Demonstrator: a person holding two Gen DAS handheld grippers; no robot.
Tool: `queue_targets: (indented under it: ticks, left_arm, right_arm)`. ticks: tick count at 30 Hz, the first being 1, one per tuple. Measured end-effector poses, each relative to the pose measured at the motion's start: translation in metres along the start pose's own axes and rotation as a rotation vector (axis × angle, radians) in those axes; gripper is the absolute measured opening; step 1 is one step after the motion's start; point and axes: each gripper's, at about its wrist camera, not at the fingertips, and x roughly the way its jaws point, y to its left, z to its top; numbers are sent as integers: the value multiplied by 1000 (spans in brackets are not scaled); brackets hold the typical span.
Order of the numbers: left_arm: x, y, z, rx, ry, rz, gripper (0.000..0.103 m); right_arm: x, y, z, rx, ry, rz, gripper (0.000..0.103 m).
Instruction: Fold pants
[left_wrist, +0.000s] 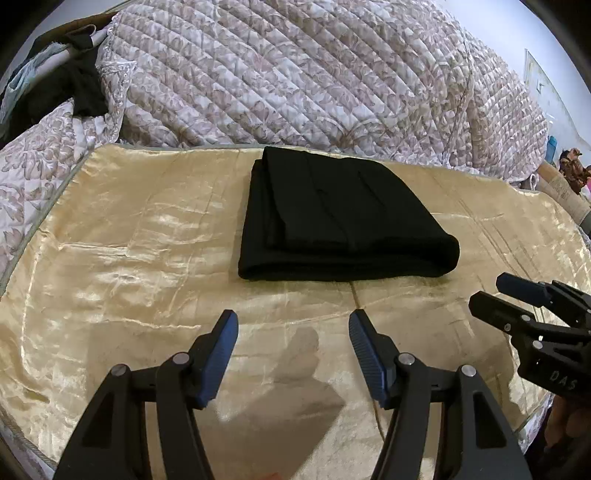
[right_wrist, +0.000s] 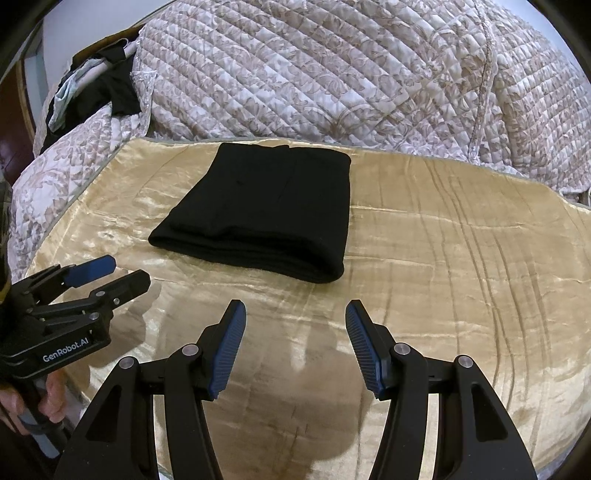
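Observation:
Black pants (left_wrist: 332, 218) lie folded into a thick rectangle on a shiny gold cloth (left_wrist: 129, 258), and they show in the right wrist view too as the pants (right_wrist: 266, 214). My left gripper (left_wrist: 293, 325) hovers open over bare cloth a little in front of the pants, with nothing between its blue pads. My right gripper (right_wrist: 295, 314) also stands open and empty, in front of the pants' near right corner. Each gripper appears in the other's view: the right gripper (left_wrist: 487, 291) at the right edge, the left gripper (right_wrist: 125, 271) at the left, with a hand (right_wrist: 51, 395) on its handle.
A quilted floral bedspread (left_wrist: 295, 74) is heaped up behind the gold cloth (right_wrist: 461, 258). Dark clothes (left_wrist: 85, 81) and a pale garment hang over a rail at the back left. Small objects (left_wrist: 570, 166) sit at the far right edge.

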Motion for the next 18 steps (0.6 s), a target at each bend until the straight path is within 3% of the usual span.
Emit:
queue_targets:
  ticks: [18]
  left_arm:
    - [2,-1,-1,18,0,6,65]
  right_arm:
    - [3,0,-3,2,12,6,57]
